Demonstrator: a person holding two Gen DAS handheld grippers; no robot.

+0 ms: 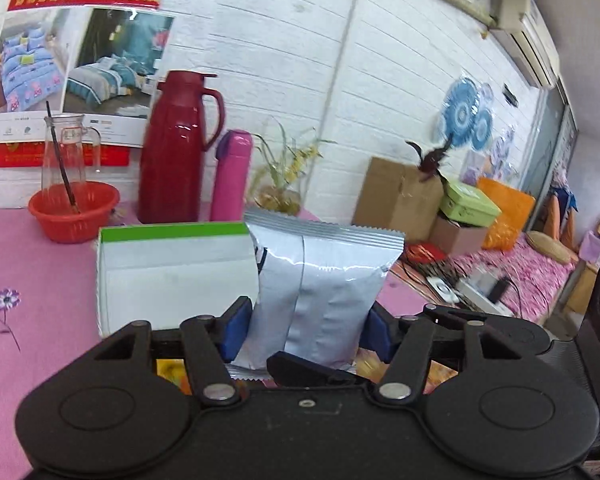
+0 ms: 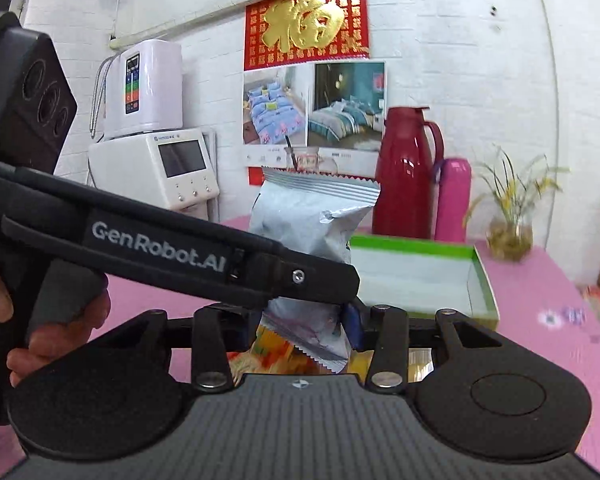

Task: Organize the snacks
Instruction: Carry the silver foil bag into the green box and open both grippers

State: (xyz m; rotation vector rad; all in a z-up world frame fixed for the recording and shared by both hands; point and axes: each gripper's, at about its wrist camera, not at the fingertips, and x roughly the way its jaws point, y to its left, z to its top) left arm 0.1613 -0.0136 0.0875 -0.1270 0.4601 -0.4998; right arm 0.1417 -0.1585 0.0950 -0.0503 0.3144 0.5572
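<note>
a: holding the silver snack bag (image 1: pixel 320 280) upright here, long axis vertical, crimped top edge pointing up. left gripper (image 1: pixel 306 328) is clamped on its lower half, blue pads (image 1: pixel 236 326) pressing both sides.

b: where's it sitting relative to the box?

a: up in the air, just in front of the white box with the green rim (image 1: pixel 172 264), which stands open on the pink tablecloth (image 1: pixel 32 280). can't make out anything inside the box.

b: and the right gripper (image 2: pixel 300 332)?

a: mostly hidden behind the left one's body, honestly can't tell how its jaws stand. red basket (image 1: pixel 74 210) has a glass pitcher (image 1: pixel 70 152) in it. red thermos (image 1: pixel 176 148) and pink bottle (image 1: pixel 232 176) behind.
</note>
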